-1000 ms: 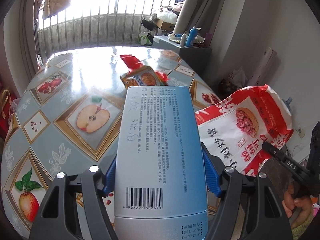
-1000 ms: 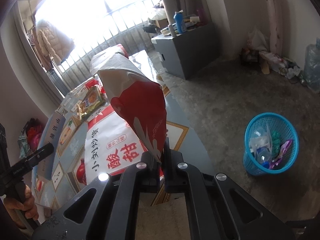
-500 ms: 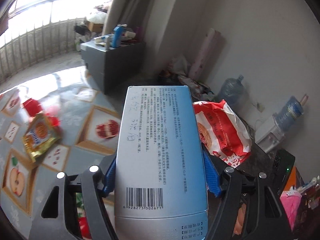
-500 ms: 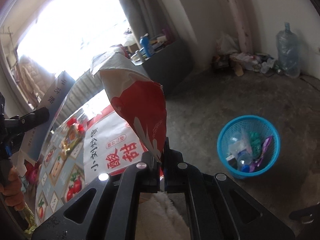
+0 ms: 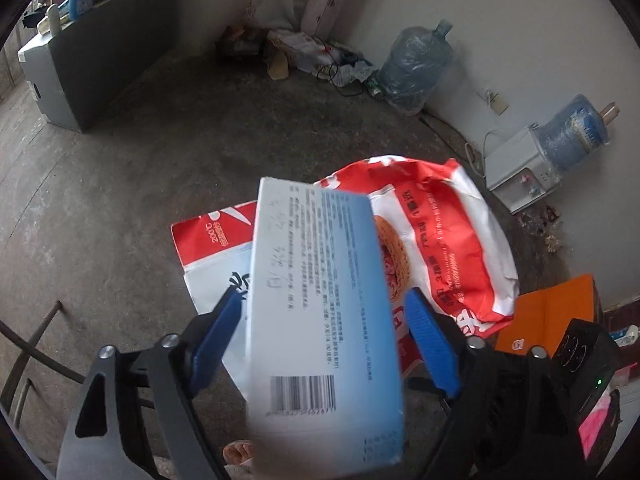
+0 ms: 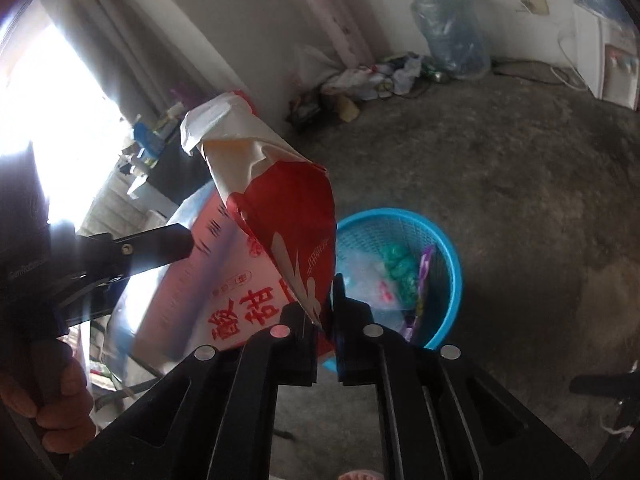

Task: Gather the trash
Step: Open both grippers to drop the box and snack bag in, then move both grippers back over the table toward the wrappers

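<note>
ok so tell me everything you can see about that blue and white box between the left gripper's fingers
The box is a flat rectangular carton, white fading to blue, with small printed text, handwriting and a barcode near its lower end. It is tilted and blurred between the blue pads of the left gripper, whose jaws have just been opening; gaps show at both pads, so it looks released. Behind it hangs the red and white bag.

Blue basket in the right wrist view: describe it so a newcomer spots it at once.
Start from the bare concrete floor in the right wrist view. Just beyond the right gripper, behind the red and white bag, stands the blue basket. It is the only bright blue mesh tub, round, with wrappers already inside.
</note>
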Demonstrator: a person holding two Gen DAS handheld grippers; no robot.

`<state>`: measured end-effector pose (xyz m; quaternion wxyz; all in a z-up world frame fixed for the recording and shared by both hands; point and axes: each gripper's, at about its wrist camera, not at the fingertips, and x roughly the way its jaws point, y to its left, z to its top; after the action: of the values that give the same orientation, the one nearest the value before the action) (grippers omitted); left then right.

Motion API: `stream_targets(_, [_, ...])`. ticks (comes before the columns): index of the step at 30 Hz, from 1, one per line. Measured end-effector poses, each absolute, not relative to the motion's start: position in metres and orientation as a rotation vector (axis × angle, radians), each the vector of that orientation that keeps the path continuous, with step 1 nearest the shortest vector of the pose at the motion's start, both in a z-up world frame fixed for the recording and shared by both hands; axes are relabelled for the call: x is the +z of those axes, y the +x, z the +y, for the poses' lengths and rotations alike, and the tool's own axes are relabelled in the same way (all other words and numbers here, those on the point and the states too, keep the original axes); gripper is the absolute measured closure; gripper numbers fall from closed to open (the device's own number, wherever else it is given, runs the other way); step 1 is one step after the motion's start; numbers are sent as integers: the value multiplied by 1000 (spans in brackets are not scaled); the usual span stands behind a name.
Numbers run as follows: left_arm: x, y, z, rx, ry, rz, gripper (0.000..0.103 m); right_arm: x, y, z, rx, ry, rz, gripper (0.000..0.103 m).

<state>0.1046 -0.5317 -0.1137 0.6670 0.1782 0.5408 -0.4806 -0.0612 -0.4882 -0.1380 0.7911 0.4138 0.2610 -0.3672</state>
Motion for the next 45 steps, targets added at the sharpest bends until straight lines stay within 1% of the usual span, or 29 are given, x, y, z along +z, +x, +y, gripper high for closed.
stream_targets(1, [-129, 106, -542, -1068, 441, 1230, 13, -156, -56, -501, -787, 914, 589, 69])
stream_targets(2, [-144, 109, -549, -1034, 482, 1243, 13, -180, -50, -513, -777, 943, 616, 48])
stream_targets(4, [-164, 117, -546, -938, 521, 1262, 13, -219, -46, -529, -794, 971, 690, 47])
stream_targets(6, [-166, 130, -529, -890, 467, 1300, 13, -243, -53, -537, -849, 1029, 734, 47])
stream_targets(8, [-158, 136, -517, -884, 405, 1321, 13, -248, -68, -534, -857, 1092, 676, 47])
stream_targets(10, [-145, 139, -509, -890, 396, 1277, 13, -242, -77, -527, -870, 1083, 644, 47])
stream_targets(14, [-113, 129, -491, -901, 403, 1163, 13, -226, -89, -516, -906, 1073, 593, 47])
stream_targets(20, [-66, 124, -448, -934, 319, 1093, 13, -185, -93, -504, -924, 979, 535, 47])
stream_targets(25, [-19, 112, -400, -966, 311, 959, 13, -137, -79, -474, -902, 838, 506, 39])
stream_targets(27, [-3, 110, -374, -963, 298, 924, 13, -117, -68, -459, -853, 782, 504, 33])
stream_targets(30, [16, 109, -329, -935, 280, 877, 13, -92, -47, -434, -763, 694, 528, 29])
stream_targets(35, [30, 113, -250, -824, 249, 817, 13, -62, -17, -398, -615, 571, 563, 29])
stream_targets(45, [34, 147, -95, -540, 138, 780, 13, -33, 28, -347, -387, 412, 588, 29])
